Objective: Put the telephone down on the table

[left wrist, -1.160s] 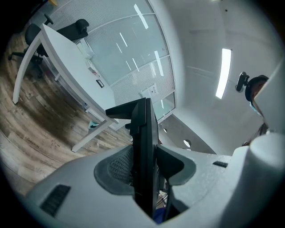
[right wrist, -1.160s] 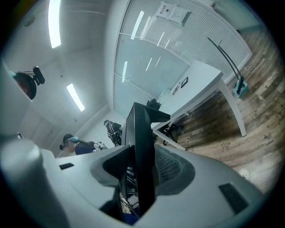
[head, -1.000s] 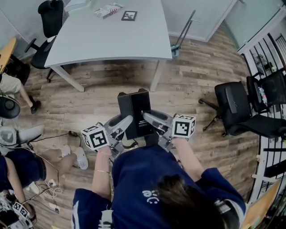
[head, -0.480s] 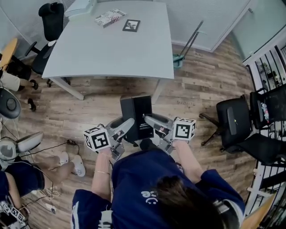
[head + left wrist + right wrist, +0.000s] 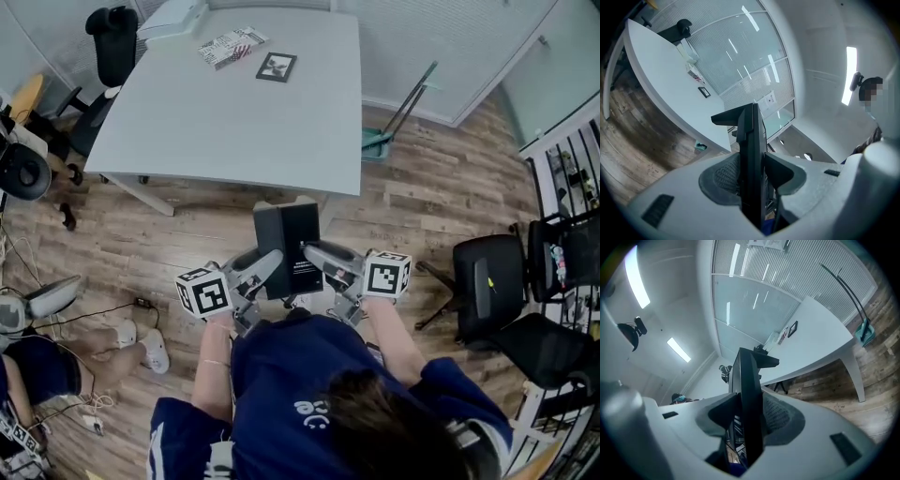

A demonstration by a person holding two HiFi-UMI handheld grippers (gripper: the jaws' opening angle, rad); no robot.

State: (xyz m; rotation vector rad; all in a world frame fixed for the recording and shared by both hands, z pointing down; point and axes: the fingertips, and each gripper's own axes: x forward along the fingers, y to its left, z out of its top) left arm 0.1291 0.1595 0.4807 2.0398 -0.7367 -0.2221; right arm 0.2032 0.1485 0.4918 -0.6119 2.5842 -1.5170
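A black telephone is held upright in front of my chest, its flat body edge-on in both gripper views. My left gripper is shut on its left side and my right gripper on its right side. In the left gripper view the pads press both faces of the telephone, with the left gripper closed round it. The right gripper clamps the telephone the same way. The grey-white table lies just ahead, and the telephone's top overlaps its near edge.
At the table's far end lie a patterned booklet, a small framed marker card and a white box. Black office chairs stand at far left and right. A dustpan leans by the wall. A seated person and cables are at left.
I have come closer to the table: it has grown and slid down in the head view. The telephone now reaches the table's near edge. Both grips are unchanged.
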